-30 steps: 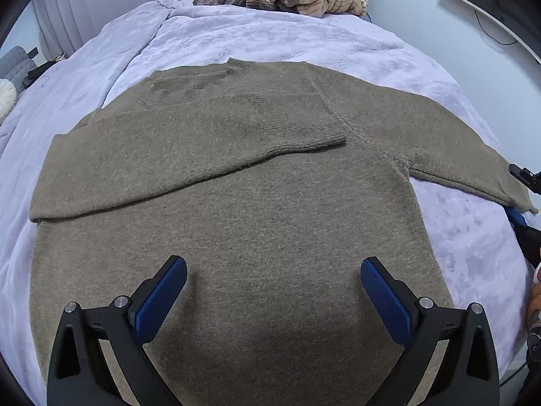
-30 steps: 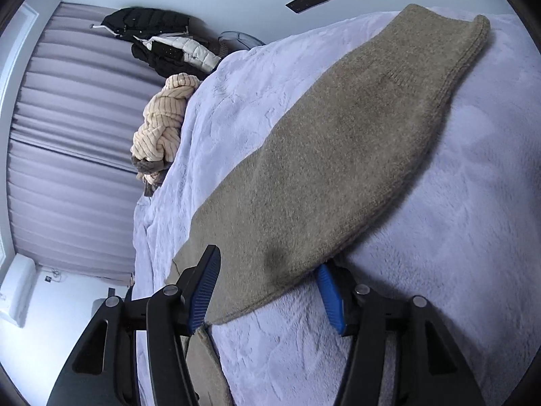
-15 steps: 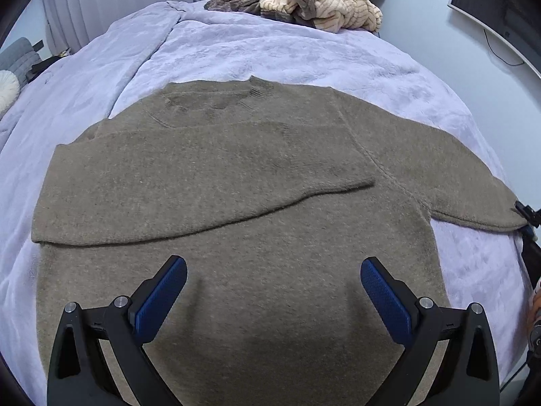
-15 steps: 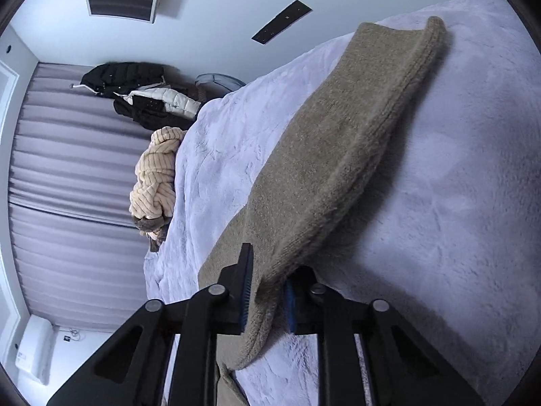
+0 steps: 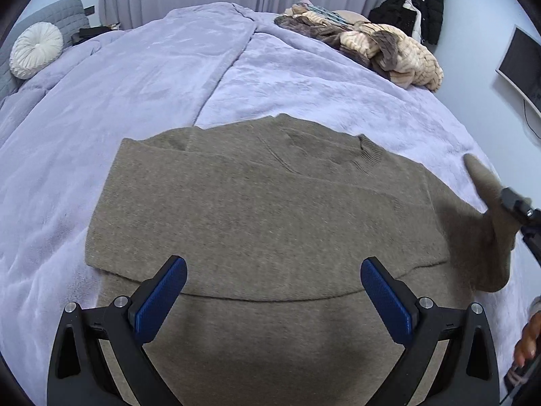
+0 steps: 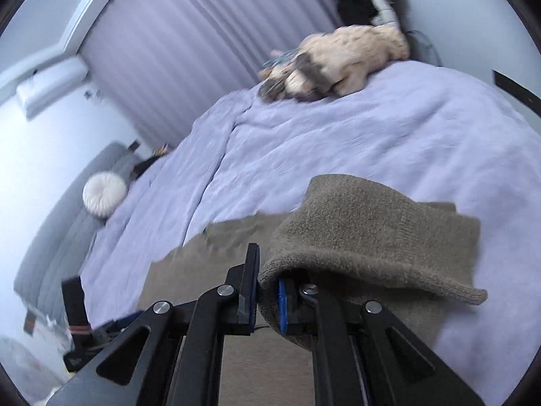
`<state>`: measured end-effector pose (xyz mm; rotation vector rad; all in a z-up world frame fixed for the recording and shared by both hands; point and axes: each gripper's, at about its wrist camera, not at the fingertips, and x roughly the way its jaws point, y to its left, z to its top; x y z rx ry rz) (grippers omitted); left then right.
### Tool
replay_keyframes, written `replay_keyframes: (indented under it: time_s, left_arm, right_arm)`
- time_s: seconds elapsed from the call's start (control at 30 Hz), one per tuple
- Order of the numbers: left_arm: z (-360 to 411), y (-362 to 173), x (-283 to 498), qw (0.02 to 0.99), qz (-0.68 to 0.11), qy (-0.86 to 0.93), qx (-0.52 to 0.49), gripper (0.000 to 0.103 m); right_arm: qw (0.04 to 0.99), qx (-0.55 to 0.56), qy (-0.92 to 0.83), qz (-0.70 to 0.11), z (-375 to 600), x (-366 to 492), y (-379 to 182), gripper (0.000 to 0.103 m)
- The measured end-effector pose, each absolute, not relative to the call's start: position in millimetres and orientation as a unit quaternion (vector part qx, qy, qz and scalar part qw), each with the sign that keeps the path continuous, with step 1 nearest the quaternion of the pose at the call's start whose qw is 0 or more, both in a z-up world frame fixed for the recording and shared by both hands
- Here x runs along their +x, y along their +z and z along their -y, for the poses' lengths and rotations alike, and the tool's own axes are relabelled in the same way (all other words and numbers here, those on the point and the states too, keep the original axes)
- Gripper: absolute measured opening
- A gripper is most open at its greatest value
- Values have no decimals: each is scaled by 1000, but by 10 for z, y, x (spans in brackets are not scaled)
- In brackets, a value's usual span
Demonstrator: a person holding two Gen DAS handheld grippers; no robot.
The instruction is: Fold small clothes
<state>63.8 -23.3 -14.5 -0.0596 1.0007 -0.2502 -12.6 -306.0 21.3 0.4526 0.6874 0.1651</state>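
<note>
Right gripper [image 6: 265,296] clamped on sweater sleeve [image 6: 372,237]

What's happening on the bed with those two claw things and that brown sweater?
A person is folding a brown sweater spread on the lavender bedspread, holding a claw in each hand. One sleeve already lies folded across the chest. The right claw is shut on the other sleeve, lifted off the bed. The left claw hovers open above the sweater's lower part, holding nothing.
</note>
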Motion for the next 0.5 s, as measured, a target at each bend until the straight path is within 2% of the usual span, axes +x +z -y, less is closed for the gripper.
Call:
replay_keyframes:
  time_s: [0.17, 0.2, 0.3, 0.33, 0.4, 0.43, 0.5]
  left_arm:
    - [-33, -284, 784, 866, -487, -102, -46, 103]
    - [-77, -318, 802, 865, -488, -104, -49, 103]
    - [-200, -400, 863, 860, -490, -126, -67, 103]
    - [-237, -410, 874, 857, -490, -137, -77, 103]
    - [-301, -414, 896, 852, -486, -168, -103, 103]
    - [-330, -405, 909, 848, -482, -185, -118, 103]
    - [-381, -366, 941, 843, -472, -217, -142, 103]
  right_arm:
    - [871, 168, 125, -444, 2242, 424, -400, 13]
    - [862, 175, 118, -460, 2210, 464, -518, 22]
    - [844, 253, 107, -460, 2383, 453, -703, 59]
    - [841, 290, 103, -445, 2492, 398, -706, 60]
    - [834, 345, 71, -425, 2737, 311, -725, 58]
    - [830, 366, 56, -418, 2807, 290, -723, 38]
    - [831, 370, 33, -413, 2904, 333, -705, 15]
